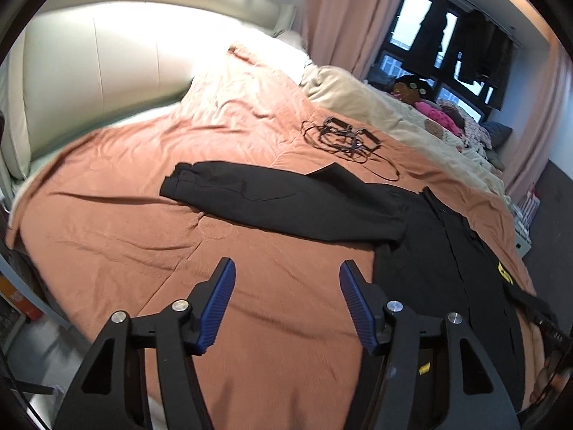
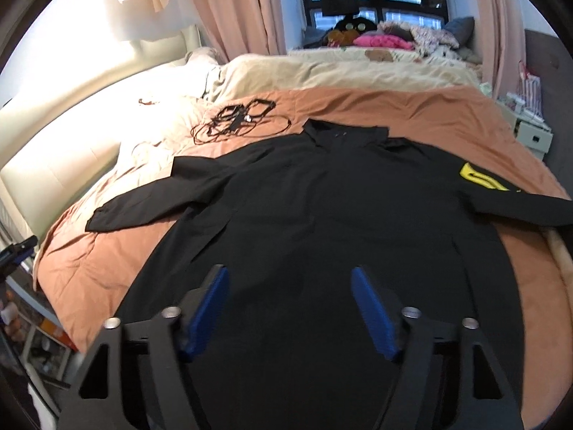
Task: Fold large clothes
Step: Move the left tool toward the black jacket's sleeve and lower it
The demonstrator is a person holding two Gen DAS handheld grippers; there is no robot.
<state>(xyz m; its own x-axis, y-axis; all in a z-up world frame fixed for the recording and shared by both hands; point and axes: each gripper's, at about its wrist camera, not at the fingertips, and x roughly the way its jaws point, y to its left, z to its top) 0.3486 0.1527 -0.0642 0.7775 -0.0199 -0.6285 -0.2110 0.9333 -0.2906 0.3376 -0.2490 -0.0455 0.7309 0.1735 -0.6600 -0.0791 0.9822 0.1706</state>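
Black long-sleeved jacket (image 2: 322, 215) with a yellow patch on one sleeve was what both pairs of fingers faced, and neither had hold of it. The right gripper (image 2: 290, 308) hung above the jacket's lower body with its blue ribbed fingers (image 2: 206, 311) parted and nothing between them. The left gripper (image 1: 286, 304) hovered beside the jacket's edge, over bare bedspread, its blue fingers (image 1: 216, 308) likewise apart and empty.

Outward from there, the jacket lay flat and front-up across the wrinkled terracotta bedspread (image 1: 143, 215) of the bed, collar toward the far side, both sleeves stretched out sideways. By my judgement the spreading was done and the folding had not begun: no sleeve was turned in and no crease was made, so every fold remained.

The right wrist view took in the whole garment, collar to hem. The left wrist view showed only one long sleeve (image 1: 272, 200) and a strip of the body, but gave a clearer look at the tangle of black cables (image 1: 343, 136) lying just beyond that sleeve, and the cream padded headboard (image 1: 89, 71).
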